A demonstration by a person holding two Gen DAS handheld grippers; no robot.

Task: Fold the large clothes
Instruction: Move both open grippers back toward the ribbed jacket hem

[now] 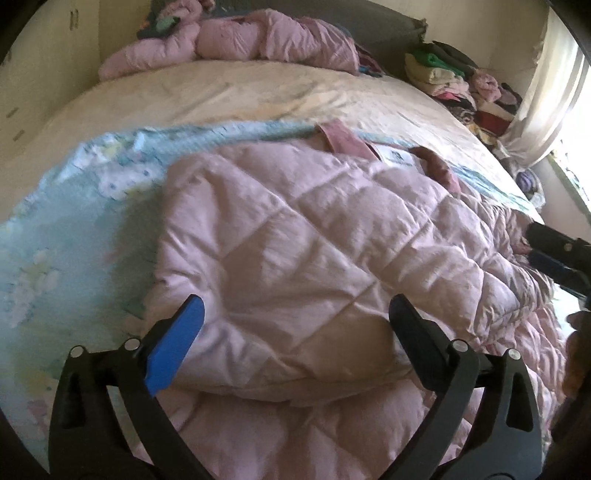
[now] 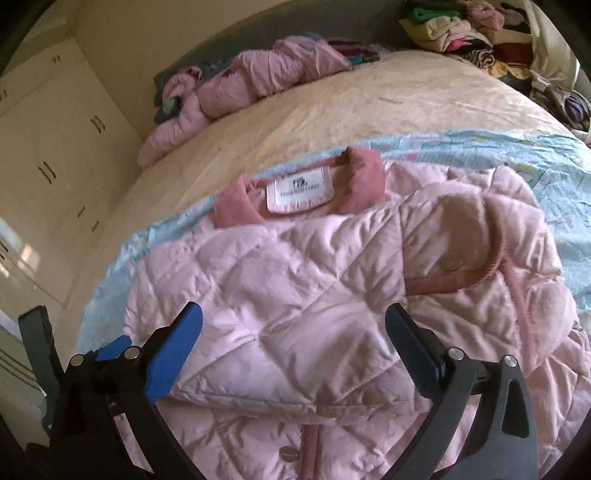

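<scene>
**Listener:** While both tools hang over the bed, what lies in front of them?

**Operator:** I see a pink quilted jacket [image 2: 295, 266] spread on a pale blue printed blanket [image 1: 74, 229], directly ahead of and below both grippers. One side panel is folded over the middle, and its folded edge runs just beyond my fingertips. At the far end of the jacket from me are the darker pink collar [image 2: 365, 162] and a white label [image 2: 297, 194].

**Listener:** Are the grippers holding anything?

**Operator:** No. My left gripper [image 1: 295, 314] is spread wide with jacket fabric under the gap, and nothing is pinched. My right gripper [image 2: 293, 321] is equally spread above the folded panel, with its pads clear of the cloth. From the left camera, the right tool shows as a dark shape at the far right edge.

**Listener:** How should the next fold go?

**Operator:** I judge the first side fold is laid and the rest remains. I would take the near hem with both grippers, one toward each corner, bite through every layer so the padded panel doesn't slide, then lift evenly and carry it toward the collar. Puffy quilting springs back, so I would press the crease flat before letting go.

**Listener:** Anything else nearby?

**Operator:** Far beyond the jacket, a second pink jacket [image 1: 236, 40] lies crumpled by the headboard, and piled clothes [image 2: 461, 26] sit beyond it to the right.
</scene>
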